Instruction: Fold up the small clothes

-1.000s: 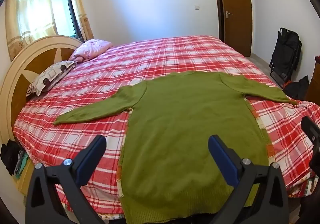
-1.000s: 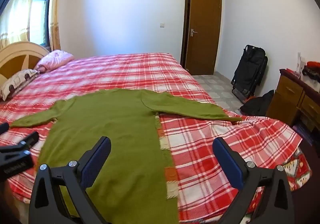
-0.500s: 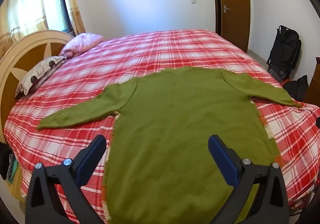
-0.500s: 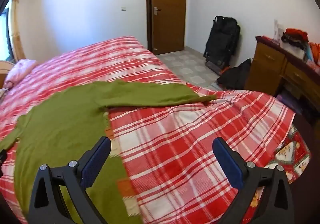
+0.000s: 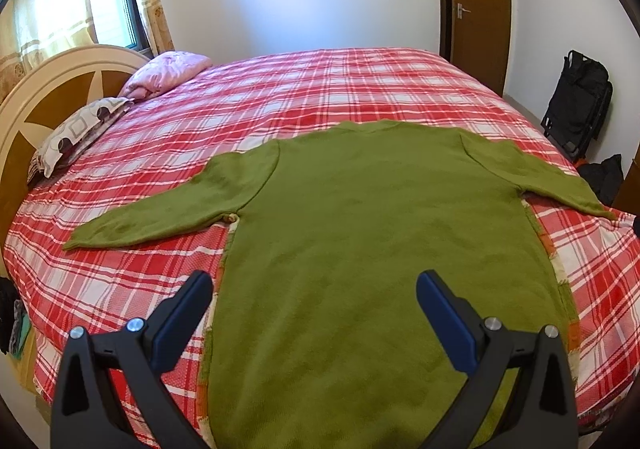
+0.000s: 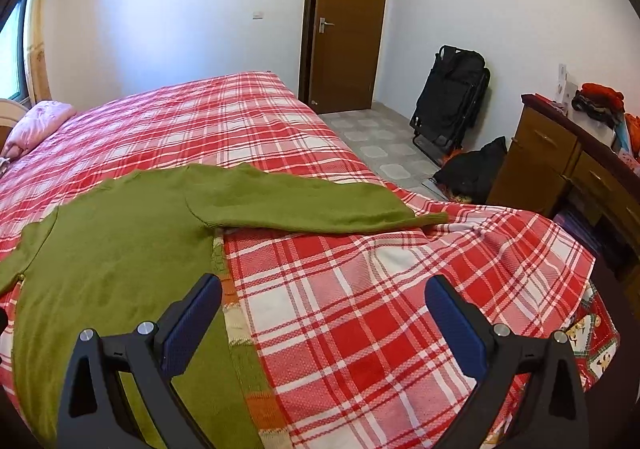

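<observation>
Your green sweater [image 5: 360, 249] lies flat and face-down on the red plaid bedspread [image 5: 280, 101], hem toward you and neckline away, with both sleeves stretched out to the sides. Its left sleeve [image 5: 160, 209] points toward the headboard [image 5: 60, 89], where a patterned pillow [image 5: 76, 129] and a pink pillow [image 5: 168, 69] sit near each other; its right sleeve [image 6: 312, 205] reaches toward the bed's edge.

No container here holds anything for you. The nearest is the wooden dresser [image 6: 560, 153] beside the bed, drawers closed, with red and orange items [image 6: 600, 97] piled on top. A black bag [image 6: 472, 169] sits on the floor next to it, and a folded black chair [image 6: 452, 97] leans on the wall near the brown door [image 6: 348, 21].

Your left gripper [image 5: 314, 309] hovers over the sweater's lower body, its fingers [image 5: 184, 321] spread wide, holding and touching nothing. Your right gripper [image 6: 324, 313] hangs over the bedspread just beside the sweater's right edge, its fingers [image 6: 452, 321] likewise spread wide, with nothing between them.
</observation>
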Demonstrator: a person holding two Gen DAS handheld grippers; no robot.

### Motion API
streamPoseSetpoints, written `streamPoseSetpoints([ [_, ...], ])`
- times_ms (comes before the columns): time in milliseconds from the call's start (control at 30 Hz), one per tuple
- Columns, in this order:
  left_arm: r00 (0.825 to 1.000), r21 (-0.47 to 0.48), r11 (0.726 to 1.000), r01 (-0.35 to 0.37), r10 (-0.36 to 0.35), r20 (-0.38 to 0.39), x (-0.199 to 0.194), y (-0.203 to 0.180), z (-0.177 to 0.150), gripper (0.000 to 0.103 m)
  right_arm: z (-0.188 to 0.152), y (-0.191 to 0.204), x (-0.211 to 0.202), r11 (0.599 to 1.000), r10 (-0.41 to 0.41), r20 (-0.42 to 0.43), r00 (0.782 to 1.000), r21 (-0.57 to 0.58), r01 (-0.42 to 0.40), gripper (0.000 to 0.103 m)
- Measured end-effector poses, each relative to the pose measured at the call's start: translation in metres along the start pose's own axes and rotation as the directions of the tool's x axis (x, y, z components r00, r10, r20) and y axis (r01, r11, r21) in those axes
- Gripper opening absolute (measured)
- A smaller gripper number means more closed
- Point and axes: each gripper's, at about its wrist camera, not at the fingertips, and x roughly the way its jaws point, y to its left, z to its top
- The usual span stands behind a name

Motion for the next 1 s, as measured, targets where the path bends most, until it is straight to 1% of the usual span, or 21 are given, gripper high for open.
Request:
streamPoseSetpoints([
  [133,1.000,-0.014,1.000,-0.010,0.011,0.011,0.004,0.004,0.002,0.103,0.002,0.000,0.007,1.000,-0.005,-0.011,1.000,0.013,0.005,0.102],
  [267,1.000,-0.014,1.000,-0.018,0.018,0.002,0.012,0.006,0.003,0.103,0.003,0.006,0.009,1.000,-0.010,-0.017,1.000,0.008,0.011,0.102],
  [400,1.000,-0.017,1.000,-0.017,0.017,-0.012,0.018,0.008,0.002,0.103,0.005,0.016,0.002,1.000,-0.004,-0.001,1.000,0.002,0.004,0.102],
  [533,1.000,-0.018,1.000,-0.021,0.020,-0.010,0.020,0.009,0.002,0.103,0.008,0.039,-0.011,0.999,0.051,0.027,0.998,-0.019,-0.051,0.102],
  [733,0.999,-0.023,0.999,-0.030,0.029,-0.015,0.021,0.012,0.000,0.103,0.006,0.079,-0.017,0.988,0.138,0.016,0.990,-0.071,-0.136,0.102],
  [867,1.000,-0.029,0.999,-0.029,0.028,-0.013,0.020,0.012,0.002,0.103,0.004,0.098,-0.016,0.981,0.174,0.007,0.985,-0.083,-0.173,0.102],
  [1000,1.000,-0.031,0.999,-0.023,0.022,-0.011,0.018,0.013,0.002,0.103,0.002,0.110,-0.014,0.978,0.186,-0.001,0.983,-0.091,-0.185,0.102],
])
